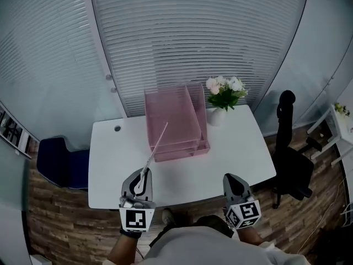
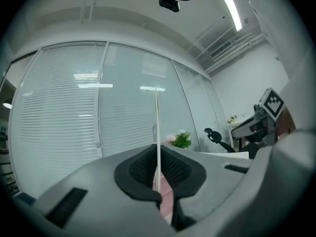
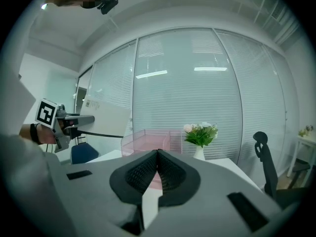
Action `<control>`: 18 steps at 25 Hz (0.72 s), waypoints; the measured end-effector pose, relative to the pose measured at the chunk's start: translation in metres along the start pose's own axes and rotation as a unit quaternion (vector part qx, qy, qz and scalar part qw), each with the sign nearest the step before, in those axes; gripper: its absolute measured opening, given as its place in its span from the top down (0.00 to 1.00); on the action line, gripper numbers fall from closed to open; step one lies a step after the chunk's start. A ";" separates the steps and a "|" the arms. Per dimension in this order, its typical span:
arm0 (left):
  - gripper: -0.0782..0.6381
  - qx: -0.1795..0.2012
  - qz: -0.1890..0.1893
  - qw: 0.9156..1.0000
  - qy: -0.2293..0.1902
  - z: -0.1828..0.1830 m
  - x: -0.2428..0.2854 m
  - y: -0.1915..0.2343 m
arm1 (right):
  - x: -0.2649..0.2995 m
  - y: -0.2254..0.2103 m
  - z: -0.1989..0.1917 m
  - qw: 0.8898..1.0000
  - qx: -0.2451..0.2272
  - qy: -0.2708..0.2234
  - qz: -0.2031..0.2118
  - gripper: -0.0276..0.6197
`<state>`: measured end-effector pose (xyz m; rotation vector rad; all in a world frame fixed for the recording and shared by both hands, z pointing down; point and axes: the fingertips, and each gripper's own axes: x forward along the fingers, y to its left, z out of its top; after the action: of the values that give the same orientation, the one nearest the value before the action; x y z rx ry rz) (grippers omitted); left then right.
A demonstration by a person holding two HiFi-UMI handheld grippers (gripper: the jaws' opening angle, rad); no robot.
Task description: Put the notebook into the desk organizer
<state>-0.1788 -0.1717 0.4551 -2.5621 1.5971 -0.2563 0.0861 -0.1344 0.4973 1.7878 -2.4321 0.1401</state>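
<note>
— Why is the notebook (image 1: 157, 147) up in the air like that?
— The left claw (image 1: 145, 175) is clenched on its near end. It's holding the notebook on edge, clear of the surface (image 1: 242, 153), just in front of the pink organizer (image 1: 174, 120) and pointing at it. I'd guess it needs laying flat before it slides into a tray.
— And the right claw (image 1: 232, 179)?
— Clenched on nothing, off to the organizer's right, out of the way.
— What about the room?
— The surface is white, with flowers (image 1: 224, 93) just right of the organizer. There's a black chair (image 1: 289, 153) further right and a blue seat (image 1: 63, 164) to its left. Blinds run behind it, and the floor is wooden.
</note>
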 end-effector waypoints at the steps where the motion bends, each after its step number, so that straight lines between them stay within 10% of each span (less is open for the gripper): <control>1: 0.87 0.006 -0.001 1.000 -0.005 0.004 0.010 0.003 | 0.005 -0.001 -0.001 1.000 0.001 0.002 0.000 0.94; 6: 0.87 0.048 0.020 0.999 -0.004 0.018 0.051 0.011 | 0.021 -0.027 -0.002 1.000 0.007 0.008 -0.004 0.94; 10: 0.87 0.154 0.042 0.987 -0.025 0.038 0.099 0.009 | 0.034 -0.050 0.004 1.000 0.006 0.002 0.013 0.94; 14: 0.87 0.293 0.063 0.954 -0.004 0.047 0.150 -0.001 | 0.033 -0.091 0.008 1.000 0.008 -0.001 0.010 0.94; 18: 0.87 0.422 0.060 0.904 0.048 0.032 0.205 -0.012 | 0.029 -0.129 0.006 1.000 0.016 -0.002 -0.005 0.94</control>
<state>-0.0736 -0.3502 0.4428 -1.7914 1.2557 -0.8528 0.2005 -0.2011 0.4963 1.8155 -2.4367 0.1767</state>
